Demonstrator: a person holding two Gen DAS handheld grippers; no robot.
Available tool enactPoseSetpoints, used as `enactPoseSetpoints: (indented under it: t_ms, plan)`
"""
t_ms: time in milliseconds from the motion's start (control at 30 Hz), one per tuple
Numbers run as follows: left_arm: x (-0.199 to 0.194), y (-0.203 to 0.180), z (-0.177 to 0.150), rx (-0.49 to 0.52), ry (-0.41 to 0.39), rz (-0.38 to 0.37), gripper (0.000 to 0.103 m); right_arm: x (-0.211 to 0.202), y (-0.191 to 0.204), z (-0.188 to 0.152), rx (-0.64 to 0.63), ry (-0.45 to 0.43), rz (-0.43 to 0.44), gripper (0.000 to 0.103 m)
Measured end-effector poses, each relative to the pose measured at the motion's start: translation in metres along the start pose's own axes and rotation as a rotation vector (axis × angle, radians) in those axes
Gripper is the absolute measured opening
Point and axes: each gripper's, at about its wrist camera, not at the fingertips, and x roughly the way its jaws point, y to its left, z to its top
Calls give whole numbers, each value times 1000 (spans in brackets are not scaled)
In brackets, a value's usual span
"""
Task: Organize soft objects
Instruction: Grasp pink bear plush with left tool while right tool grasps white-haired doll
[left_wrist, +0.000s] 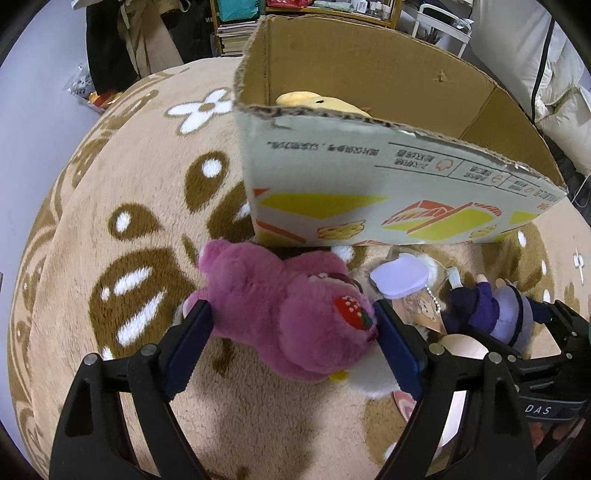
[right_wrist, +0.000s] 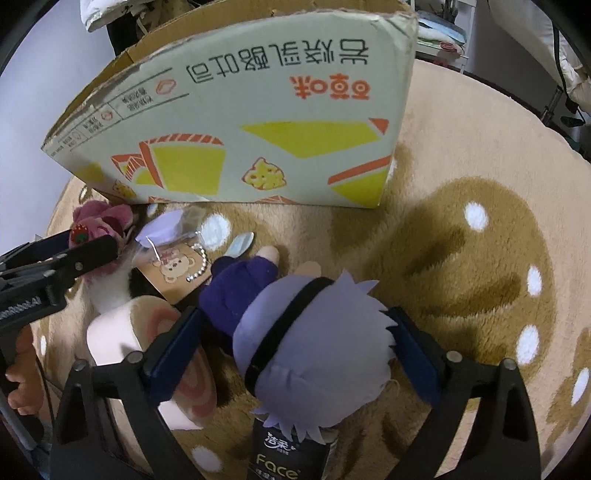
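Purple bear (left_wrist: 280, 314) in left gripper (left_wrist: 291, 332); one doll (right_wrist: 306, 343) in right gripper (right_wrist: 295, 350); one box (left_wrist: 388, 177).

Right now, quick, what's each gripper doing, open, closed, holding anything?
Left gripper: closed on the pink plush bear with a strawberry patch.
Right gripper: closed on the lavender-haired plush doll in dark purple clothes.

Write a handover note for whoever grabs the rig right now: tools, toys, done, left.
Left tool: fingers on both sides of the pink bear on the rug; looks gripped.
Right tool: straddling the purple-haired doll; looks gripped, not lifted.
Done: one yellow plush is in the cardboard box.
Left: box the bear and doll, then the pink roll cushion and white plush. The tagged plush by the box also remains.
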Motion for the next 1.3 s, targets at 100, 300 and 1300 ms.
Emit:
enactPoseSetpoints:
  t_ms: [100, 300, 1300]
  plan:
    - [-1, 0, -2, 7, -1, 1, 80, -1, 1, -1, 1, 0, 1, 99]
    - [-1, -3, -7, 14, -1, 8, 76, -3, 0, -4, 3, -1, 2, 98]
    - [-42, -6, -25, -9, -94, 25, 74, -18, 15, -10, -3, -69, 12, 64]
